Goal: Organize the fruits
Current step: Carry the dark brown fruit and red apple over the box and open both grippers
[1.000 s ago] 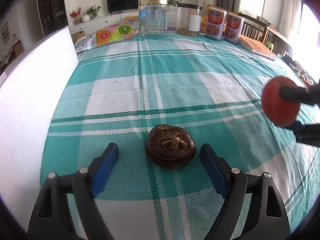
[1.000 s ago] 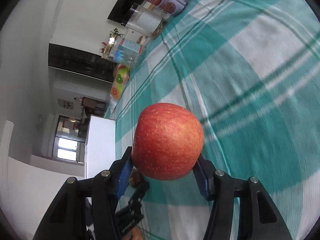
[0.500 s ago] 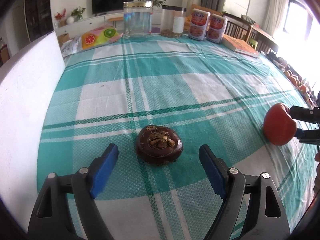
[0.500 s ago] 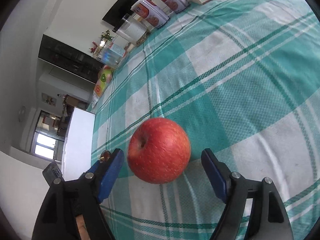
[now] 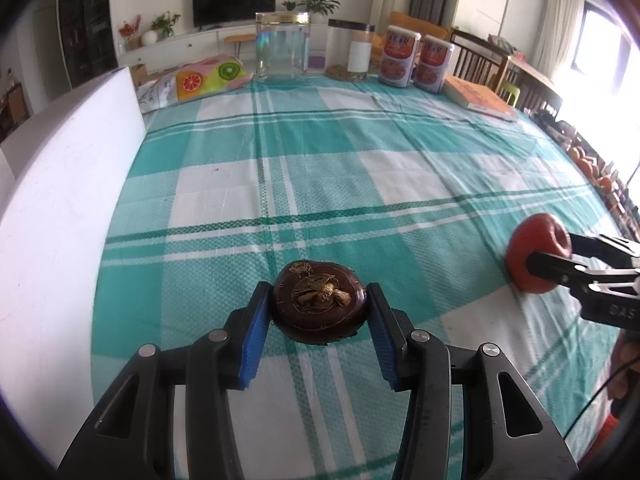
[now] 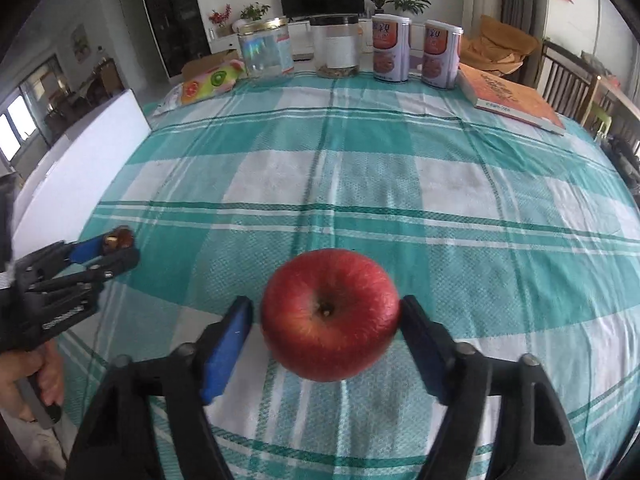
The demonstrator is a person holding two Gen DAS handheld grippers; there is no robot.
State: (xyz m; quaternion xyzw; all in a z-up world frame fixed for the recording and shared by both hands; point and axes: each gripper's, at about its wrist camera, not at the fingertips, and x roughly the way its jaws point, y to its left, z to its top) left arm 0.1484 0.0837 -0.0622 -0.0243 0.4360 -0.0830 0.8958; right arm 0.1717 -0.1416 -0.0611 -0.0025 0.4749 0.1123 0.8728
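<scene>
The mangosteen [image 5: 319, 309] is pinched between the 2 blue pads of the left gripper [image 5: 318, 312] on the tablecloth [image 5: 320, 168], calyx upward; its underside is hidden. The apple [image 6: 330, 314] sits between the right gripper [image 6: 326, 332] fingers, stem pit facing the camera; contact cannot be made out.

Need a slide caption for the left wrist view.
Left gripper closed on dark brown mangosteen atop teal plaid tablecloth.
</scene>
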